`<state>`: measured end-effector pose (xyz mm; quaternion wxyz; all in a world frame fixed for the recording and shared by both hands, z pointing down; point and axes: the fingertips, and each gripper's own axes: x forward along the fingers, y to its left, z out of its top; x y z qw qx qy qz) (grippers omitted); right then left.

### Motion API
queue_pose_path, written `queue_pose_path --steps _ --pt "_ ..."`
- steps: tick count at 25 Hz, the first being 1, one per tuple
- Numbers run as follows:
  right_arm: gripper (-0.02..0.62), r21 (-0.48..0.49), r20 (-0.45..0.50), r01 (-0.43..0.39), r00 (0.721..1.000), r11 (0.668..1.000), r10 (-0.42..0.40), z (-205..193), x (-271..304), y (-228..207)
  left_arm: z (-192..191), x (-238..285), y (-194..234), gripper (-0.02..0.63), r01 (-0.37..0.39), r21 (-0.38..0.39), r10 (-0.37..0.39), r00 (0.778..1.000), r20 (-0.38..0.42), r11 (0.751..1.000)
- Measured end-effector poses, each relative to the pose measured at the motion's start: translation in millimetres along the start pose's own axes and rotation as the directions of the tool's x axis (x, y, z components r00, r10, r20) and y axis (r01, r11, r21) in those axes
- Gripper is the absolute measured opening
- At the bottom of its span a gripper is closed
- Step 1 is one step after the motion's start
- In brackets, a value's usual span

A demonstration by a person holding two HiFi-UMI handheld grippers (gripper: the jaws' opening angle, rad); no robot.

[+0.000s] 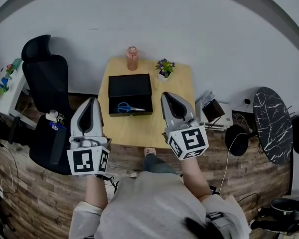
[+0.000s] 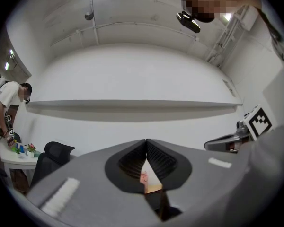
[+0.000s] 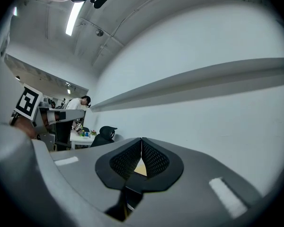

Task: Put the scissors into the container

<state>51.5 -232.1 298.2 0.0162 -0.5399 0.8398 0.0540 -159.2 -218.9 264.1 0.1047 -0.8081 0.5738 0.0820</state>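
Note:
Blue-handled scissors (image 1: 128, 108) lie inside an open black box (image 1: 130, 86) on a small wooden table (image 1: 154, 126). My left gripper (image 1: 92, 101) is held up at the table's near left corner, shut and empty. My right gripper (image 1: 168, 96) hovers over the table's right half, just right of the box, also shut with nothing in it. In the left gripper view the closed jaw tips (image 2: 146, 141) point at the white wall; the right gripper view shows the same for the right jaw tips (image 3: 141, 139).
A pink bottle (image 1: 132, 58) and a small potted plant (image 1: 164, 67) stand at the table's far edge. A black office chair (image 1: 46, 76) is to the left, a round dark marble table (image 1: 272, 124) to the right. A person (image 2: 5, 109) stands far left by a white table.

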Motion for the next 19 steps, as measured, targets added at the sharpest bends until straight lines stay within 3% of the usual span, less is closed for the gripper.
queue_pose_path --steps 19 --pt "0.005 0.001 0.016 0.034 0.999 0.999 -0.034 3 -29 17 3 -29 0 0.058 0.017 -0.013 -0.017 1.0 0.001 1.0"
